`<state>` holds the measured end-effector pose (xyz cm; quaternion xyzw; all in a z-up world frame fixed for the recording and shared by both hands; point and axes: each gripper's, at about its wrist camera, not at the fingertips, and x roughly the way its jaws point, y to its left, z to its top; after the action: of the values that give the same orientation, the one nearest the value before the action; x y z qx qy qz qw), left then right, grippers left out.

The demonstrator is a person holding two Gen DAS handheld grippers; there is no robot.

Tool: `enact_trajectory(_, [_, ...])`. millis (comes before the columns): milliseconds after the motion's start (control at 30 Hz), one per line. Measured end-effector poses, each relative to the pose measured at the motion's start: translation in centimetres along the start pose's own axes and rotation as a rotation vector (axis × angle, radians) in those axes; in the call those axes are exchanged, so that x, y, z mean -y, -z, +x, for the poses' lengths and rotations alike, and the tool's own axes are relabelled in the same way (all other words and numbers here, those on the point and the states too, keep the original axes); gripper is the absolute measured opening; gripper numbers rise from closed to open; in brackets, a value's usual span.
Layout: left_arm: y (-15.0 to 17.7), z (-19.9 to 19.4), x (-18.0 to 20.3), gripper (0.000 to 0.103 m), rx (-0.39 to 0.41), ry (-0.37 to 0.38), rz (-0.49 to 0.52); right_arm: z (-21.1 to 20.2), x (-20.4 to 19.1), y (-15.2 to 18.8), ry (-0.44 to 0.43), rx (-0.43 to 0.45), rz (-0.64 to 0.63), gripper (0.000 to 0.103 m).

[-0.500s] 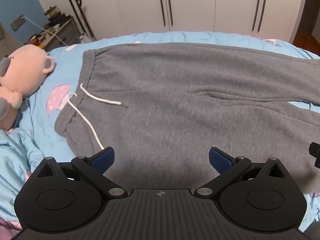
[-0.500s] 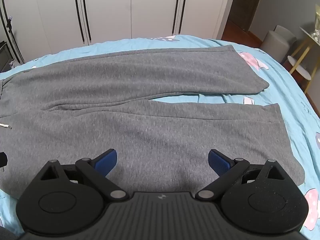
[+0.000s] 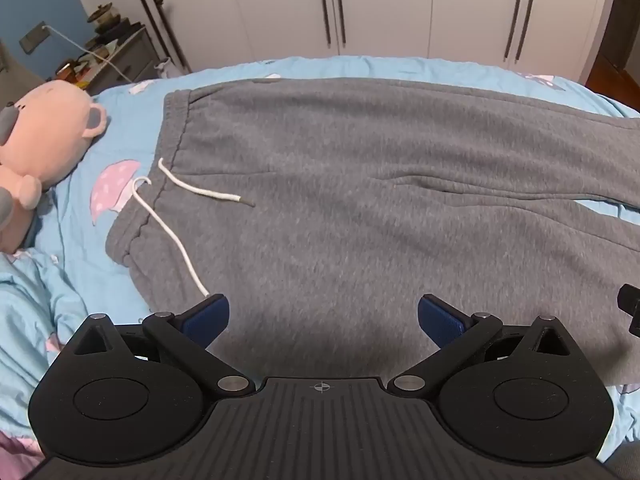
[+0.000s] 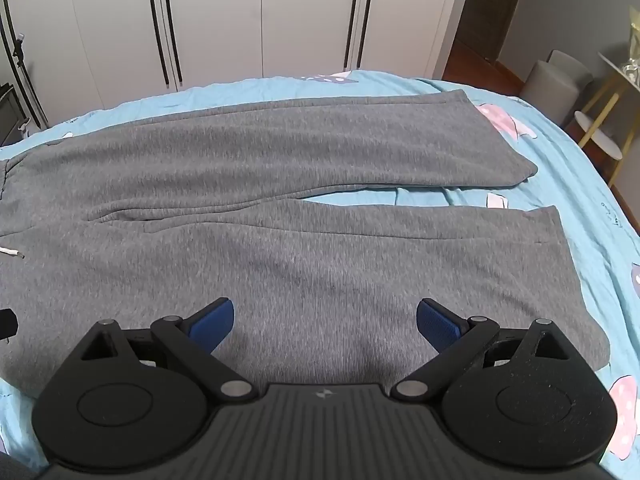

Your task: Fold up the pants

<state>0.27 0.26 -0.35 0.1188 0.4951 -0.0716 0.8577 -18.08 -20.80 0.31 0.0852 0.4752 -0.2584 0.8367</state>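
Note:
Grey sweatpants [image 3: 360, 200] lie flat on the blue bed, waistband to the left, legs to the right. A white drawstring [image 3: 172, 232] trails over the waistband. My left gripper [image 3: 323, 320] is open and empty, just above the near hip part, its left fingertip by the drawstring's end. In the right wrist view the two legs [image 4: 320, 240] lie spread with a strip of blue sheet between them. My right gripper [image 4: 325, 322] is open and empty over the near leg. The near hem of the pants is hidden under both grippers.
A pink plush bear [image 3: 44, 136] lies on the bed left of the waistband. The blue bedsheet [image 3: 80, 208] has mushroom prints. White wardrobe doors [image 4: 260, 16] stand behind the bed. A grey stool [image 4: 556, 80] and a small side table [image 4: 600, 136] stand at the right.
Both views have shifted only slightly. The pants lie as before and both grippers stay open.

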Motion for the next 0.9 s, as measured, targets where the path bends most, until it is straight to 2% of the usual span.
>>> enact_trajectory(500, [0.21,0.4,-0.33,0.103,-0.031,0.035,-0.009,-0.09,-0.02,-0.05,0.008,-0.005,0.005,0.098])
enact_trajectory(900, [0.17,0.36,-0.87,0.103,-0.051,0.022,-0.041,-0.07,0.09,0.07,0.007,-0.003,0.013,0.098])
